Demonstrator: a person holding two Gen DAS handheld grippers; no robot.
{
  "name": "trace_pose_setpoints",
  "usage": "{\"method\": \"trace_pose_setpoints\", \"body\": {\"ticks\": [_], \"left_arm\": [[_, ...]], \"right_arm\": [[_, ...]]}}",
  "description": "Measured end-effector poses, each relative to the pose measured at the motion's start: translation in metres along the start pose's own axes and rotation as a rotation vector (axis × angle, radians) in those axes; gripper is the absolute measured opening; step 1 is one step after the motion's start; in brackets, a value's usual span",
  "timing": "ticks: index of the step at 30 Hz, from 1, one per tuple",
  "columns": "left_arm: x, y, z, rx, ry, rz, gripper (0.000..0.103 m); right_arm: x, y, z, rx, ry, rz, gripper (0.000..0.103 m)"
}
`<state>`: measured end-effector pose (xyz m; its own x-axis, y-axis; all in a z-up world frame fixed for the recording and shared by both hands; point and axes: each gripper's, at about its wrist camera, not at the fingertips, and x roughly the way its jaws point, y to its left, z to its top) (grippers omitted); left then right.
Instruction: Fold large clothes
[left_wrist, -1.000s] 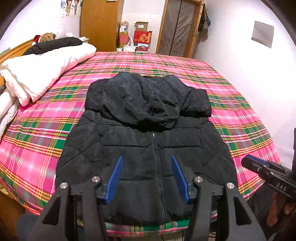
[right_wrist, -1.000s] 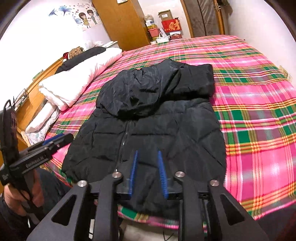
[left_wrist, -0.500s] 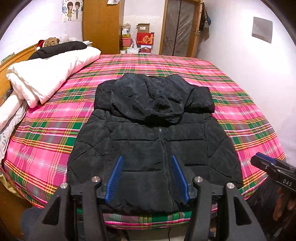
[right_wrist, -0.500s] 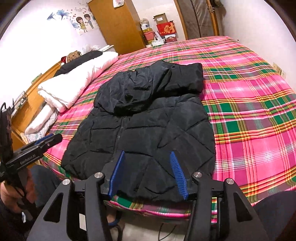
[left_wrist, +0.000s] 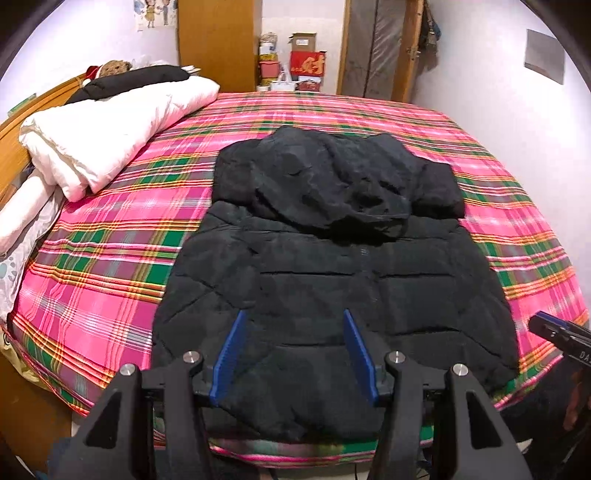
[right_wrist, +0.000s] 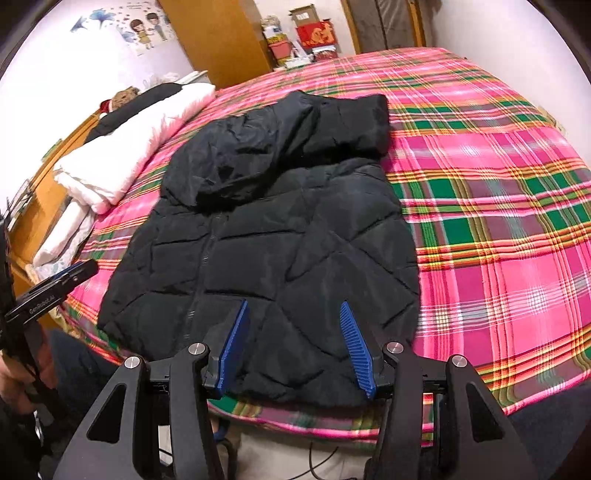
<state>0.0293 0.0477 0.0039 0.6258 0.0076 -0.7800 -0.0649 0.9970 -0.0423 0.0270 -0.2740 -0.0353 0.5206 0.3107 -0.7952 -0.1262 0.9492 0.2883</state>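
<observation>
1 black quilted puffer jacket lies flat, zipped, hood folded down over its chest, on the near half of 1 pink-green plaid bedspread. 2 black grippers with blue pads: left gripper and right gripper, both with jaws apart, empty, above the near hem. 1 white folded duvet far left, 1 wooden wardrobe behind.
</observation>
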Motion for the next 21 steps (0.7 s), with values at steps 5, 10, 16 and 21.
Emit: {"method": "trace_pose_setpoints", "body": {"ticks": [5,10,16,21], "left_arm": [[0.017,0.02,0.003,-0.026,0.014,0.03,0.057],[0.04,0.039,0.006,-0.059,0.052,0.051,0.057],[0.065,0.063,0.011,-0.095,0.093,0.094,0.057],[0.08,0.091,0.009,-0.131,0.111,0.136,0.06]], "right_arm": [[0.015,-0.015,0.007,0.034,0.021,-0.032,0.052],[0.029,-0.027,0.011,0.052,0.041,-0.054,0.061],[0.046,-0.05,0.011,0.105,0.073,-0.079,0.062],[0.061,-0.077,0.002,0.202,0.125,-0.091,0.062]]}}
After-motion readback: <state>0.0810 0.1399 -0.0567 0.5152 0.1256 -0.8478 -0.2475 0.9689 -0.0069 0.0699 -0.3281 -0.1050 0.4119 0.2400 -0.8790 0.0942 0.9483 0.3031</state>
